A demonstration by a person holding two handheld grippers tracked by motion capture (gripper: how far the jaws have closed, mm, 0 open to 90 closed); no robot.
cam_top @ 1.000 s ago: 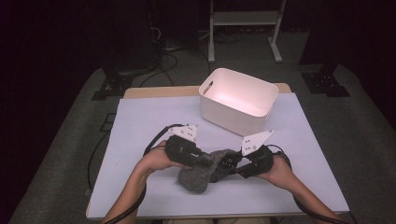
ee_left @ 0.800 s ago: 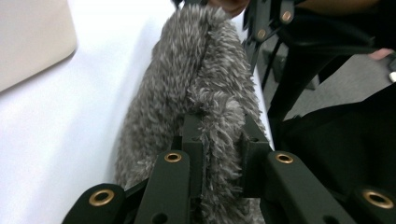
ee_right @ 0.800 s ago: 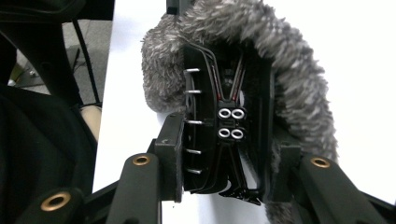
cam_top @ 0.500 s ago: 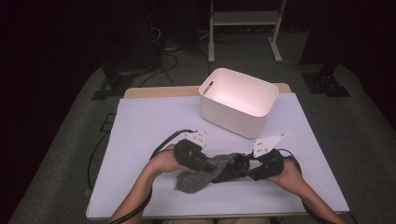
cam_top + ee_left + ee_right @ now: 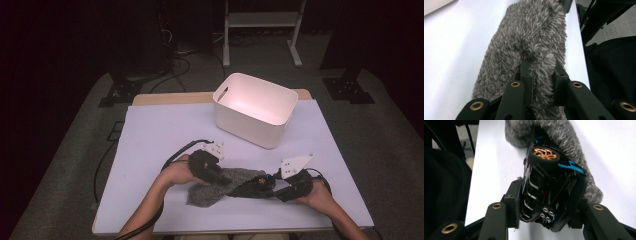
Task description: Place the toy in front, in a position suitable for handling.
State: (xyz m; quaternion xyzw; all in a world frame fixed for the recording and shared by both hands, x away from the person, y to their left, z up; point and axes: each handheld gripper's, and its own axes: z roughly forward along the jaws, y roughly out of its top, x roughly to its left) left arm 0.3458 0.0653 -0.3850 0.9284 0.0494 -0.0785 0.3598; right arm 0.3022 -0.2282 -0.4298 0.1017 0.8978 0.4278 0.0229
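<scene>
In the high view, low and centre on the desk, the left claw and right claw meet over a grey fuzzy cloth. The left gripper view shows its jaws pinched tight on that cloth's fold. In the right gripper view, jaws half-open clamp a black toy car, seemingly being wiped or wrapped; next, draw the cloth over it.

- High view: worktop evenly lit from above; surroundings fall off to near black.
- White bin interior glows warm, slightly overexposed.
- Shadows on the worktop soft and short.
- Left gripper view: grey fuzzy cloth sharp; nearest pile possibly soft.
- Right gripper view: glossy toy car shows specular glints; dark left edge underexposed.
</scene>
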